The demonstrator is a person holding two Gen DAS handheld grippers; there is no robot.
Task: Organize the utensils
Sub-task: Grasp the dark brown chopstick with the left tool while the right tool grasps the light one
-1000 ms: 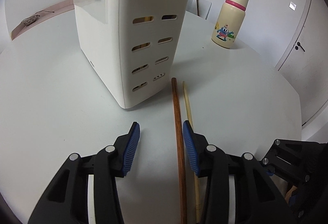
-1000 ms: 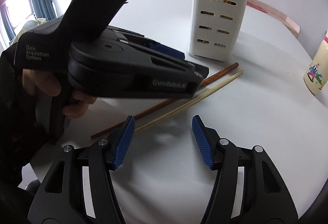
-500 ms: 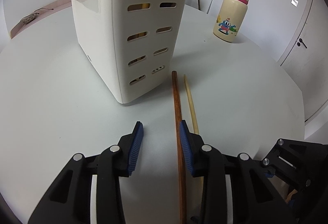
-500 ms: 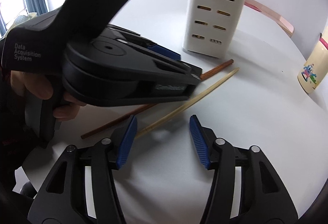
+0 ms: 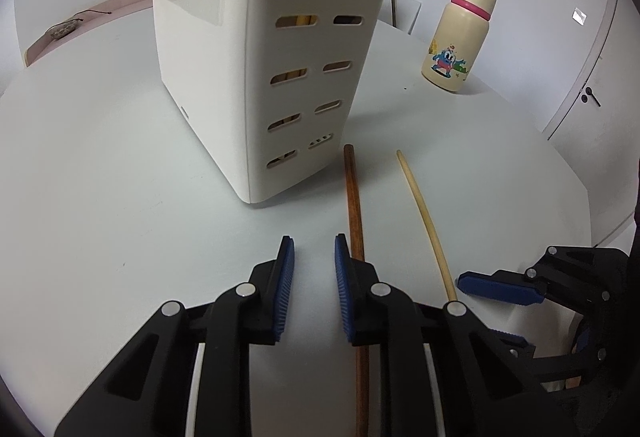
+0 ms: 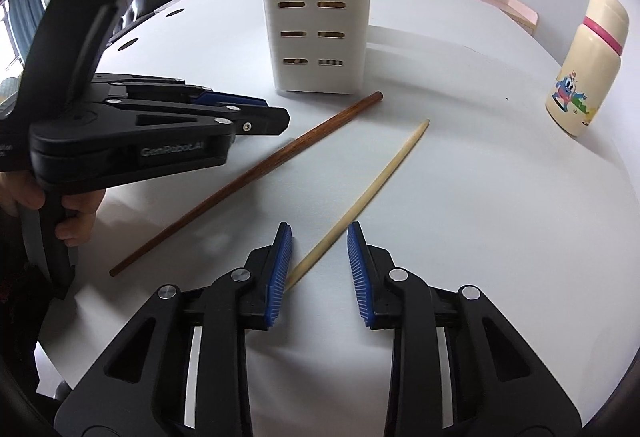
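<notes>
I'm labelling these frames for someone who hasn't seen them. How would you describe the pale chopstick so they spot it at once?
Find the tall white slotted holder standing on the white table. Two sticks lie on the table in front of it. The pale chopstick is the thin, cream, tapered one farther from the holder, its near end between the right gripper's closing blue pads; the dark chopstick beside it is thicker and reddish brown.

Smooth white plastic holder [image 5: 256,77], one dark wooden chopstick [image 6: 248,177], one pale chopstick [image 6: 360,197], matt table [image 5: 100,177].
</notes>
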